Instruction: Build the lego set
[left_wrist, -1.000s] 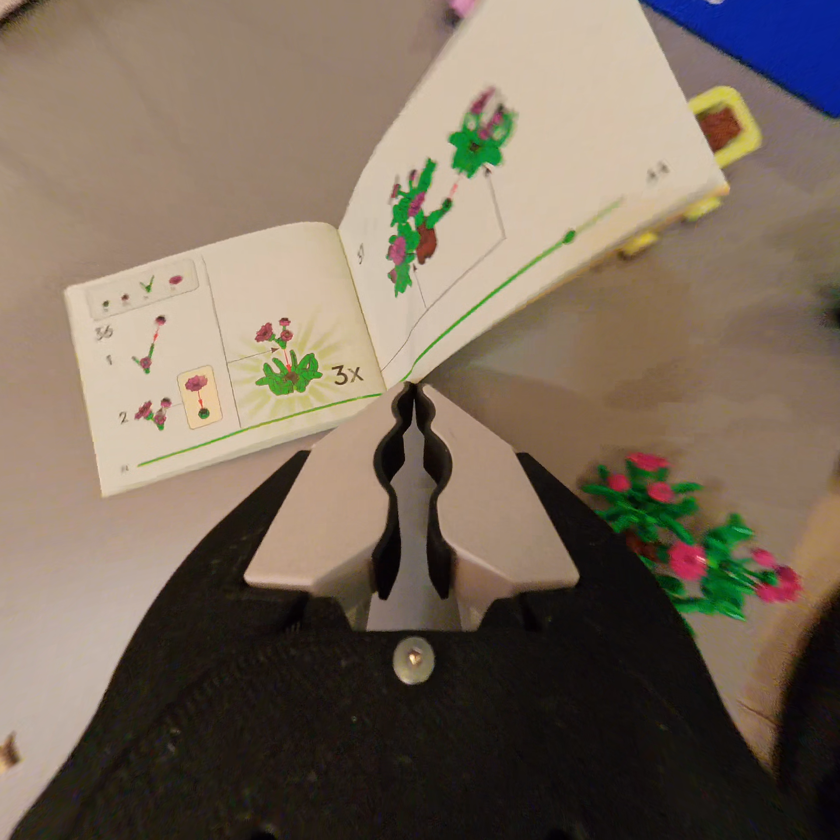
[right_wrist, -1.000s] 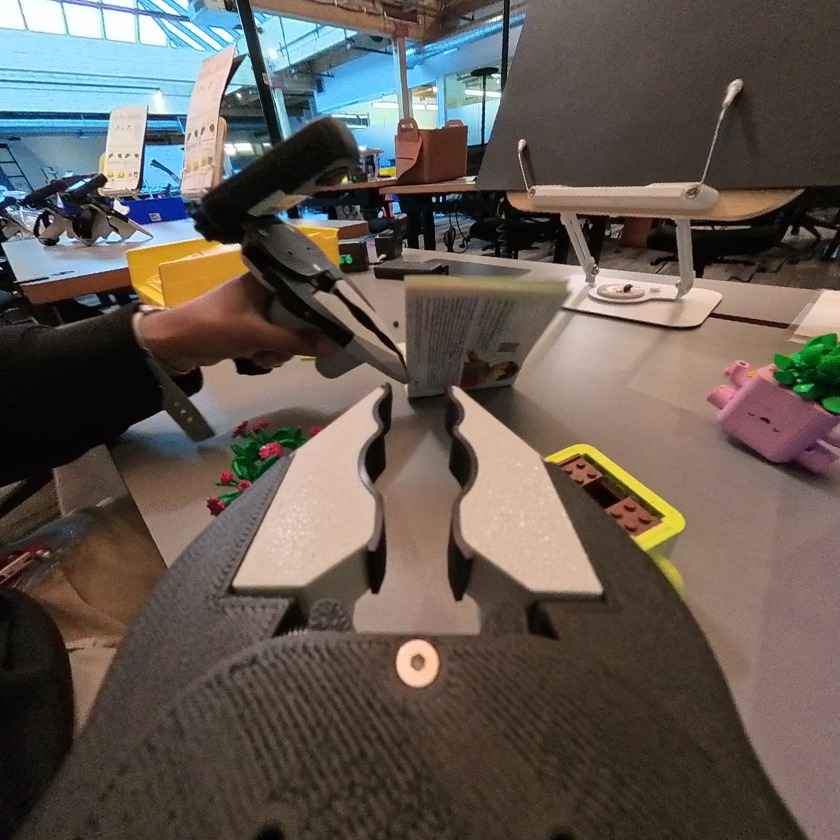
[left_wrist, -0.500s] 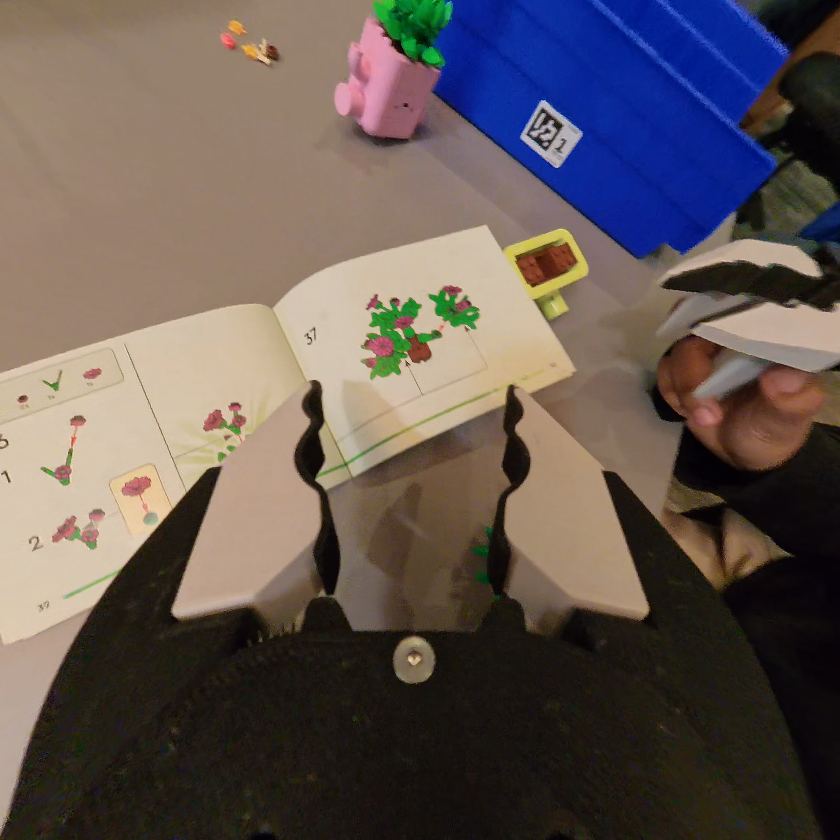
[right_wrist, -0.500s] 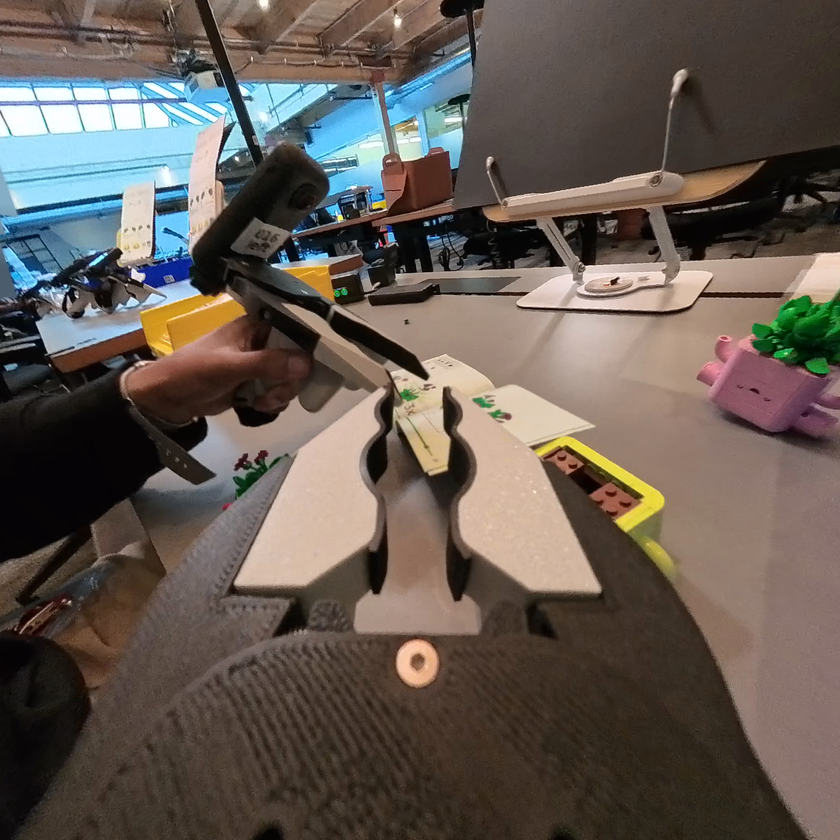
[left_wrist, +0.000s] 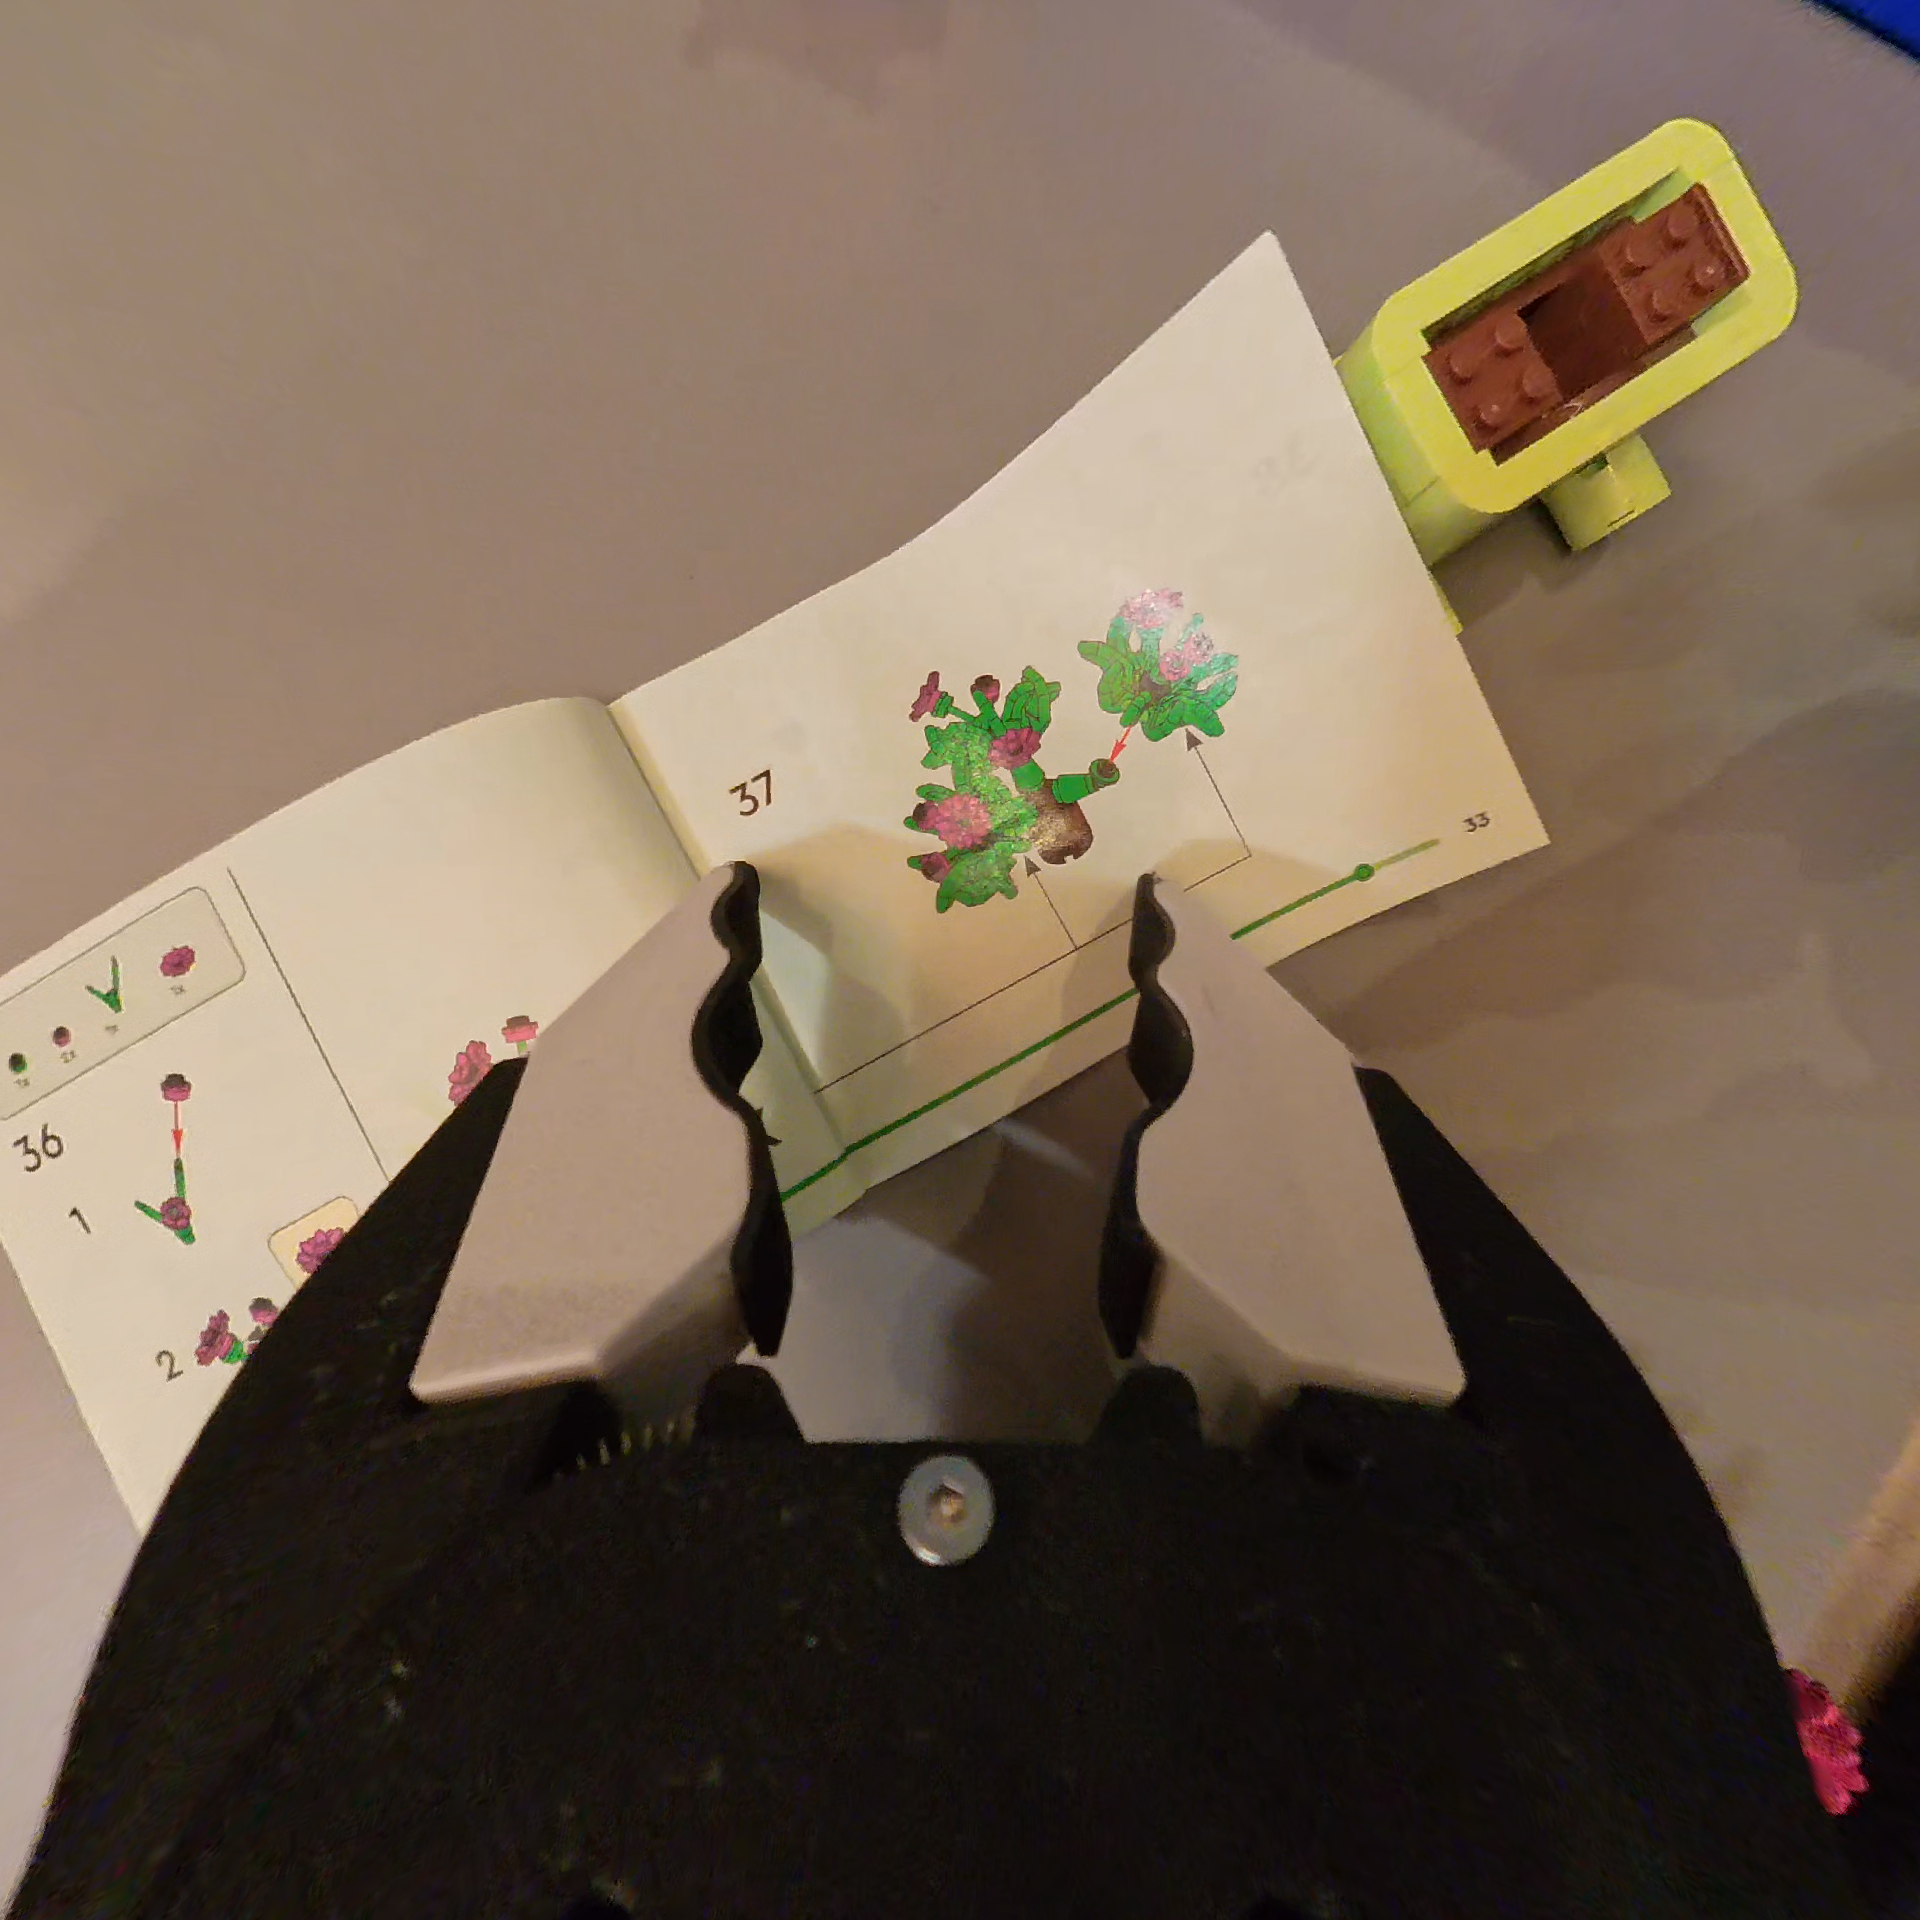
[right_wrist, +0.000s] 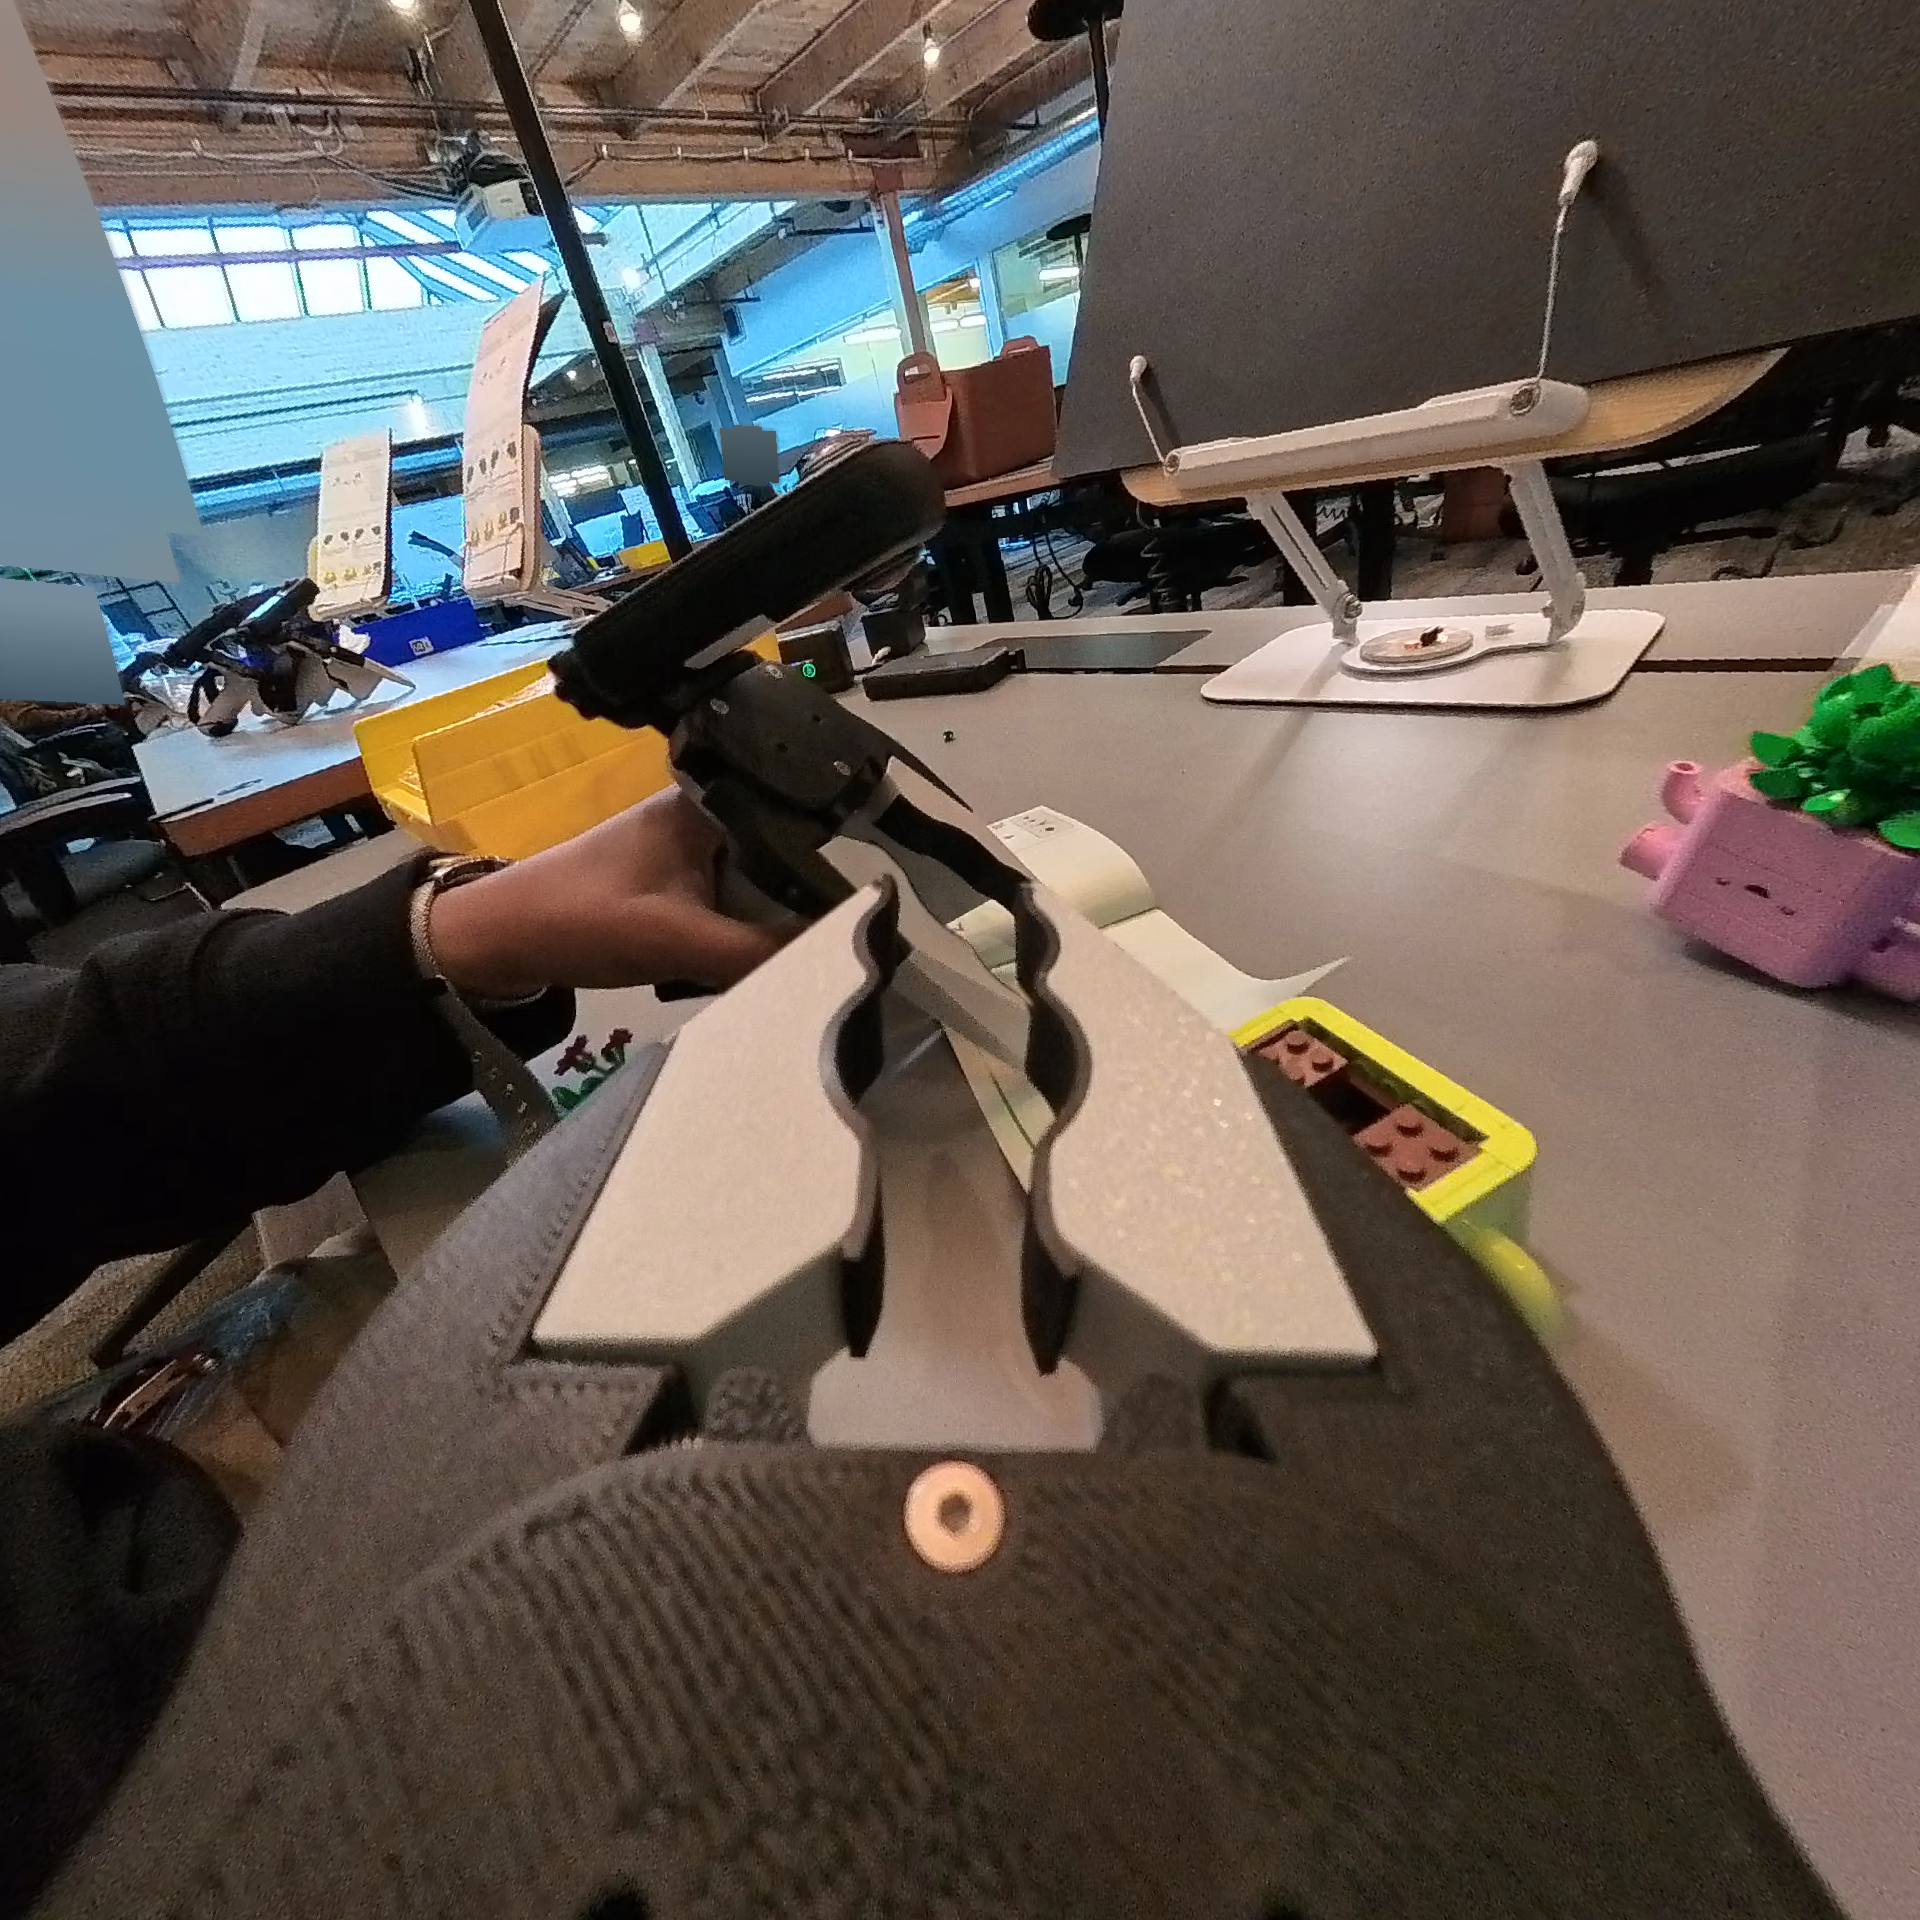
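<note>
The instruction booklet (left_wrist: 1039, 644) lies open and flat on the grey table. My left gripper (left_wrist: 940, 883) is open and empty, hovering low over the right page's lower edge. A lime-green lego pot (left_wrist: 1558, 343) with brown bricks inside stands at the page's far right corner. My right gripper (right_wrist: 954, 899) is slightly open and empty, held above the table just in front of the pot (right_wrist: 1455, 1153). In the right wrist view the left gripper (right_wrist: 935, 842), held by a hand (right_wrist: 582, 925), points down at the booklet (right_wrist: 1091, 883).
A green and pink lego flower cluster (right_wrist: 592, 1055) lies near the table's front edge; one pink bloom shows in the left wrist view (left_wrist: 1823, 1756). A pink lego pot with green leaves (right_wrist: 1787, 883) stands at the right. A white tablet stand (right_wrist: 1434, 655) is behind.
My left gripper was shut on the raised right page, let it go and opened. The page now lies flat. The left gripper has come down close over it. My right gripper has hardly moved.
</note>
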